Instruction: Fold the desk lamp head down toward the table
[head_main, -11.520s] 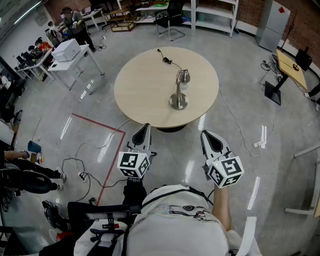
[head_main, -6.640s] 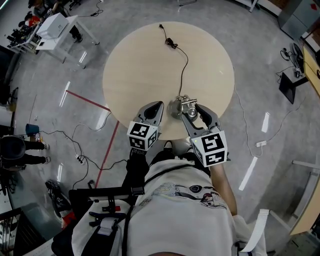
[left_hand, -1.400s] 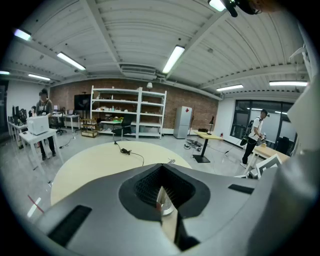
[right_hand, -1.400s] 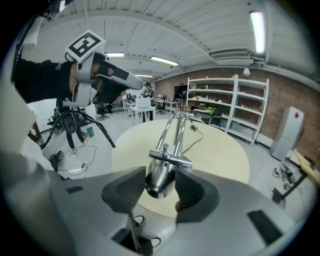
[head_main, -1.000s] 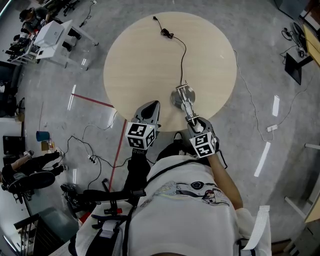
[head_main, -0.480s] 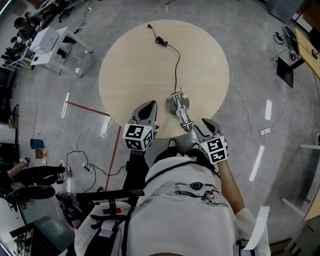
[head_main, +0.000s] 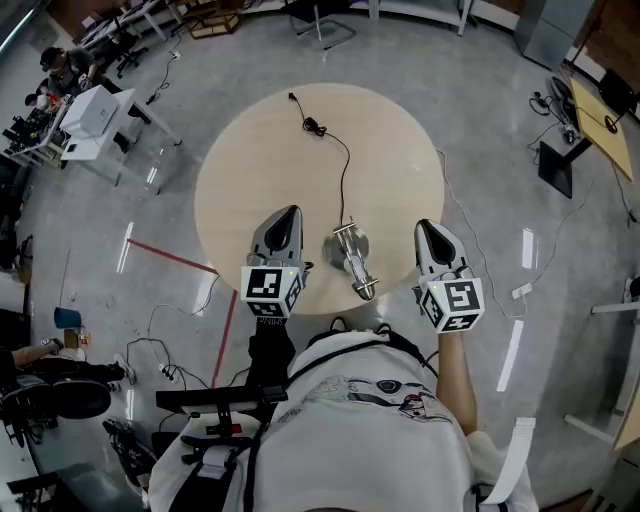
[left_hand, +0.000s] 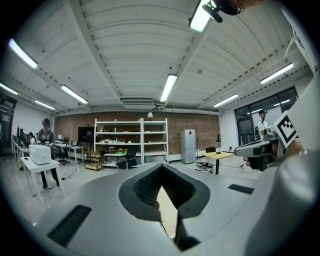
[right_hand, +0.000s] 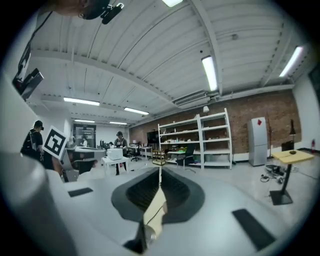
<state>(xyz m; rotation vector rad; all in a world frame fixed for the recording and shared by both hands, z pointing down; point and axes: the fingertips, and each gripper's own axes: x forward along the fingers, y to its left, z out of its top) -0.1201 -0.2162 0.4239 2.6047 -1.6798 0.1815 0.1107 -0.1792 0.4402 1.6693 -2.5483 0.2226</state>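
A silver desk lamp stands near the front edge of the round wooden table (head_main: 260, 160). Its base (head_main: 343, 243) is on the tabletop, and its arm and head (head_main: 364, 289) lean low toward me. My left gripper (head_main: 285, 212) hovers left of the lamp, shut and empty. My right gripper (head_main: 428, 226) hovers right of it, clear of the lamp. Its jaws have just been closing, with nothing between them. Both gripper views look level across the room, over the left gripper's (left_hand: 161, 167) and the right gripper's (right_hand: 160, 170) closed tips.
The lamp's black cable (head_main: 335, 160) runs across the table to a plug (head_main: 293, 97) at the far edge. A white side table (head_main: 95, 110) stands at back left and a desk (head_main: 600, 120) at right. Red floor tape (head_main: 175, 255) and loose cables lie at left.
The right gripper has left the lamp head, moved up and to the right, and closed. The left gripper has risen too. The lamp stays folded low toward the table's near edge.
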